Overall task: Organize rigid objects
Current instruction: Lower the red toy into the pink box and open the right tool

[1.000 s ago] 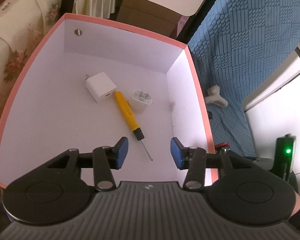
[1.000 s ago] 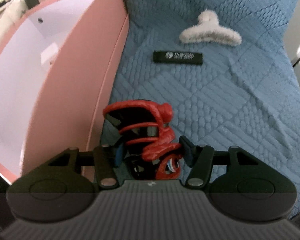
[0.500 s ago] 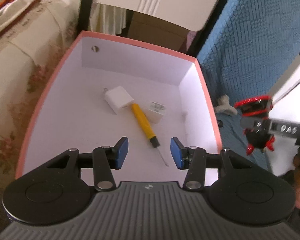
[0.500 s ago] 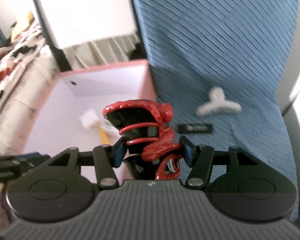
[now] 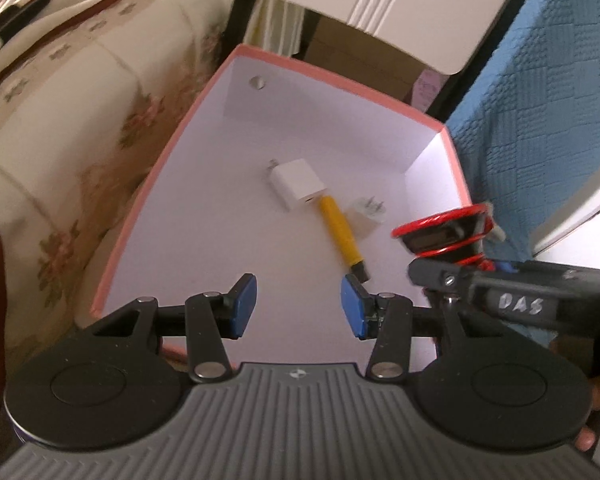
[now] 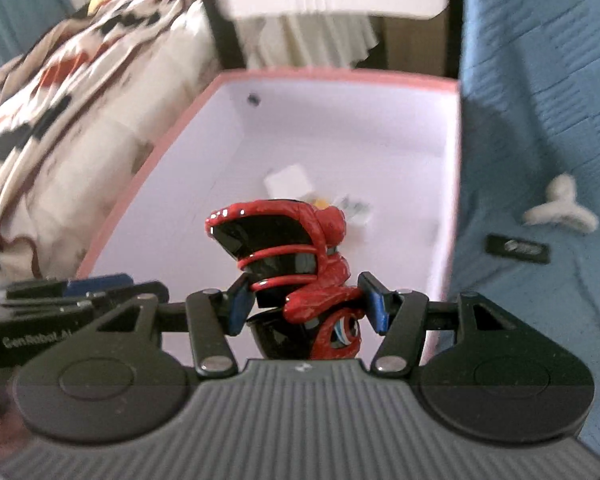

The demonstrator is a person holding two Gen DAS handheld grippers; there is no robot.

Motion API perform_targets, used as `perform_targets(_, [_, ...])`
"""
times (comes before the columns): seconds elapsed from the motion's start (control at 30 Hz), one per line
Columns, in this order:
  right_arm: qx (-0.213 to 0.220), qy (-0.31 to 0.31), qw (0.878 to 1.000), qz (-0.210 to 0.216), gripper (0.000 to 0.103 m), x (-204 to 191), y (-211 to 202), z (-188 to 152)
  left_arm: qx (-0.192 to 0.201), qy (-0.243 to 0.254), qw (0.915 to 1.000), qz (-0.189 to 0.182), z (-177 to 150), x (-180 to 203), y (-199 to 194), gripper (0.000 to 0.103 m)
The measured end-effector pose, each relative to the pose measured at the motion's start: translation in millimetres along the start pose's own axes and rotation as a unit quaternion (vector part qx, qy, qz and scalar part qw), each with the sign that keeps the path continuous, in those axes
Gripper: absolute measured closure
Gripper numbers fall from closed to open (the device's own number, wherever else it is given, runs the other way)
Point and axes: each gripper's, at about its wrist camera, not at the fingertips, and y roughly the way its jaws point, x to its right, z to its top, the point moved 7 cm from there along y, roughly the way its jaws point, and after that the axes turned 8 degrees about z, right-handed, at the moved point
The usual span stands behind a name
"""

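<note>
My right gripper point(image 6: 306, 306) is shut on a red and black toy figure point(image 6: 288, 256) and holds it in the air over the near right part of the pink box point(image 6: 172, 132). The toy point(image 5: 444, 234) and right gripper also show in the left wrist view above the box's right wall. My left gripper point(image 5: 298, 306) is open and empty above the box's near end. Inside the box point(image 5: 148, 184) lie a white charger cube point(image 5: 296, 184), a yellow screwdriver point(image 5: 342, 236) and a small white plug point(image 5: 366, 218).
A white furry hair claw point(image 6: 560, 210) and a flat black bar point(image 6: 518, 248) lie on the blue quilted cover to the right of the box. A floral bedspread point(image 5: 60, 128) lies left of the box. White furniture point(image 5: 380, 4) stands behind it.
My right gripper has lifted the red toy off the blue cover and carried it left over the box. My left gripper has drawn back and up, staying open.
</note>
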Motion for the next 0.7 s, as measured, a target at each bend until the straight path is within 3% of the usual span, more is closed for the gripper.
perform_targets(0.13, [-0.025,0.014,1.000,-0.002,0.043,-4.0,14.4,-8.4,-0.003,-0.011,0.9999,0.006,-3.4,-9.3,0.8,0.050])
perform_targets(0.3, [-0.019,0.005,1.000,0.001,0.044,-4.6,6.4,-4.9,-0.006,-0.009,0.9999,0.006,-5.5,-7.7,-3.7,0.050])
perform_targets(0.7, [0.056,0.017,0.998,-0.008,0.044,19.9,-62.0,3.9,0.026,0.019,0.9995,-0.002,0.7,32.4,-27.4,0.050])
